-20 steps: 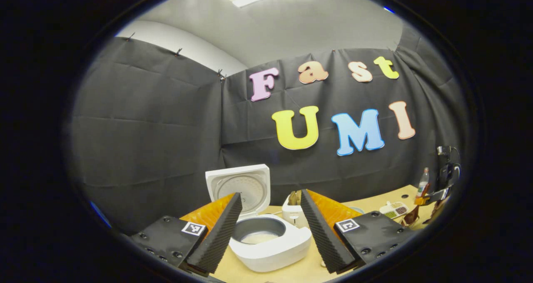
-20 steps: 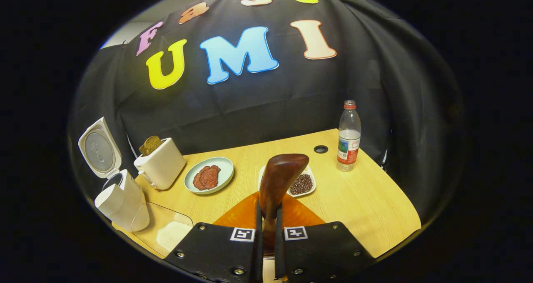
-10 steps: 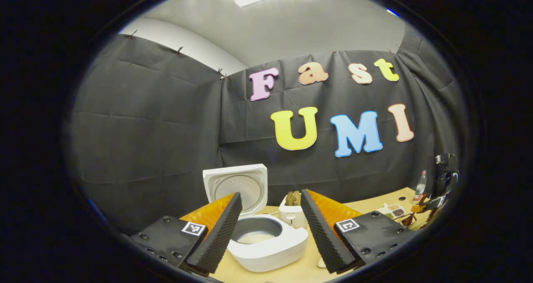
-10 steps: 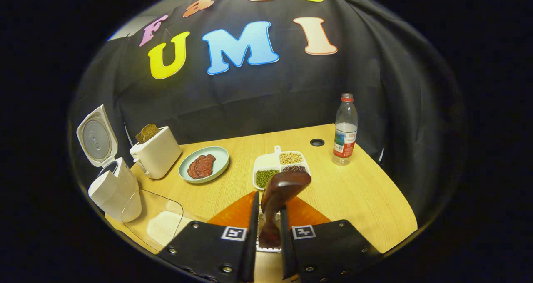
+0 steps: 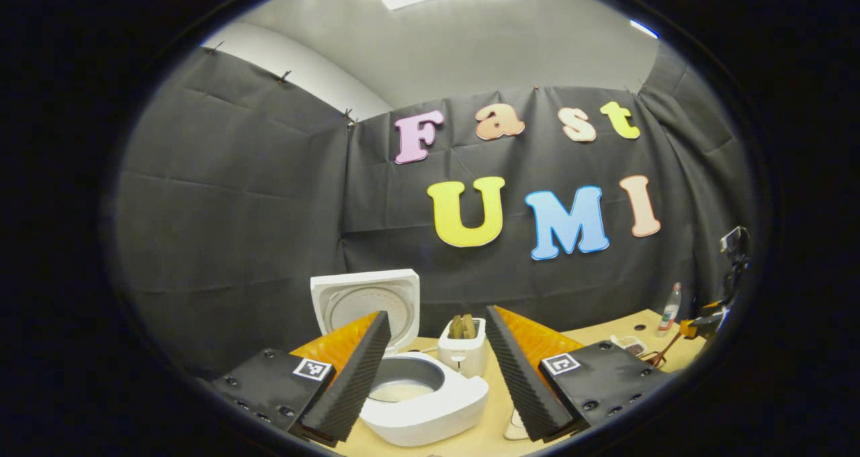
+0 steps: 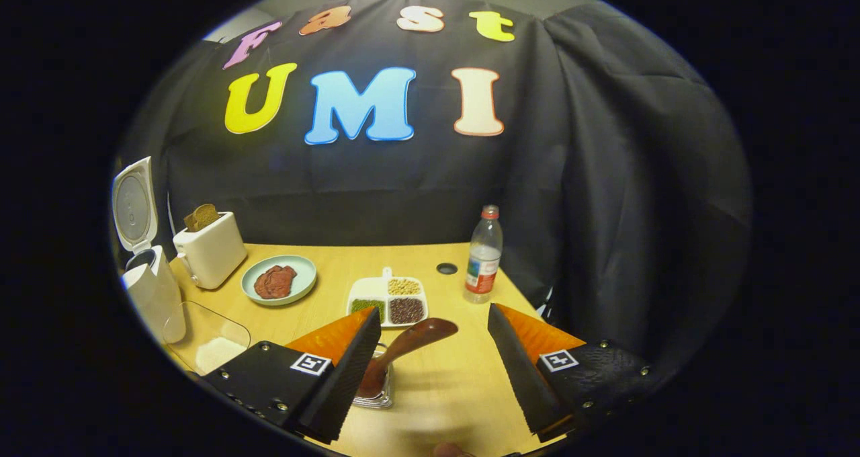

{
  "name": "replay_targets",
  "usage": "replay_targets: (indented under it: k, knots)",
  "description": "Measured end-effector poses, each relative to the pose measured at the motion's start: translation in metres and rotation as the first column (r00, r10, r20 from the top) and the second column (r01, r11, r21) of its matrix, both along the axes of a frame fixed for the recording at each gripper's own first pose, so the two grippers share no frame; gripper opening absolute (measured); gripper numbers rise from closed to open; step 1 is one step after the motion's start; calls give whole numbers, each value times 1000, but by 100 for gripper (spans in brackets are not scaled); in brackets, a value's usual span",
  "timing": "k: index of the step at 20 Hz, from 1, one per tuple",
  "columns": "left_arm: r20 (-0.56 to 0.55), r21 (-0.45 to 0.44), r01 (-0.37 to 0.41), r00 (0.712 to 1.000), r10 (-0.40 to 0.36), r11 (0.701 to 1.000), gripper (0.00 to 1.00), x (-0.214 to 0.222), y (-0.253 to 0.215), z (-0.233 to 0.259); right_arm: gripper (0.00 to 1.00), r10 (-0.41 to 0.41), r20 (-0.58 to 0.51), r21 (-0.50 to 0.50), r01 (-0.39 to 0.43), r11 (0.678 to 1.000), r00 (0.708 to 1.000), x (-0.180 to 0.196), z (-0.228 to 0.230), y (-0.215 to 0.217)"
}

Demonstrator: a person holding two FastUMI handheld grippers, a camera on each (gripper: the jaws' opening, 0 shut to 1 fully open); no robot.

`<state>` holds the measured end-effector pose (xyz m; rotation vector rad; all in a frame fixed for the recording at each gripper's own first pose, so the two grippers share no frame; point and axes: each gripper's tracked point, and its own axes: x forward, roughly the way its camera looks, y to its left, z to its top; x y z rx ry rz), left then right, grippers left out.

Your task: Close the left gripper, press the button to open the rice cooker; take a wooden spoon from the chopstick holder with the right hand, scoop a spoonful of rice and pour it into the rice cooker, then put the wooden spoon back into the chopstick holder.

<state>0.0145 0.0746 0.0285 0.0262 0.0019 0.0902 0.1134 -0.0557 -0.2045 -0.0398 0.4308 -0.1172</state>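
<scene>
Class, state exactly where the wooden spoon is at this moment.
In the right gripper view, the wooden spoon stands tilted in the chopstick holder on the table, between the open right gripper's fingers.

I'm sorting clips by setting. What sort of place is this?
Probably a mock kitchen counter set up in a recording booth: a white rice cooker with its lid open, a white toaster holding bread, and a pale wooden table, all backed by black cloth.

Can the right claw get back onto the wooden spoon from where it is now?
Probably yes: the right claw is open, and the wooden spoon leans out of its holder between the fingers, nothing in front.
</scene>
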Motion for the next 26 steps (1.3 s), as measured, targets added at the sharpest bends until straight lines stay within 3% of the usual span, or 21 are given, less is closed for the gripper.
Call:
replay_targets:
  k: [5,6,11,12,17,18,20,24,25,26]
  knots:
    - [22,3,-34,999,34,999,91,30,30,15,97,-33,114,-40,38,998,993,-15,53,-7]
    - [25,11,-50,998,50,999,100,38,39,19,96,-38,131,-39,44,998,991,-20,63,-7]
    - [20,19,-119,993,118,993,97,85,85,38,96,-58,184,-23,63,998,981,-44,90,-3]
    - [14,17,-127,992,127,992,100,95,94,39,96,-64,190,-22,69,997,980,-49,93,-4]
    - [-2,0,-160,987,160,987,95,146,132,47,96,-104,194,-28,111,993,975,-75,94,-7]
    - [-3,0,-164,986,164,986,100,157,139,49,96,-114,193,-27,122,992,975,-81,93,-7]
    - [-3,10,-178,984,178,984,91,180,153,51,96,-139,184,-25,146,989,973,-90,89,-10]
    - [-27,27,-196,980,197,980,91,221,173,45,96,-185,179,-34,194,980,966,-107,86,-16]
    - [-37,33,-204,978,205,978,100,232,179,41,96,-196,177,-36,205,978,965,-110,85,-18]
    - [-51,36,-210,976,211,977,100,242,184,35,96,-206,174,-37,215,976,963,-114,85,-19]
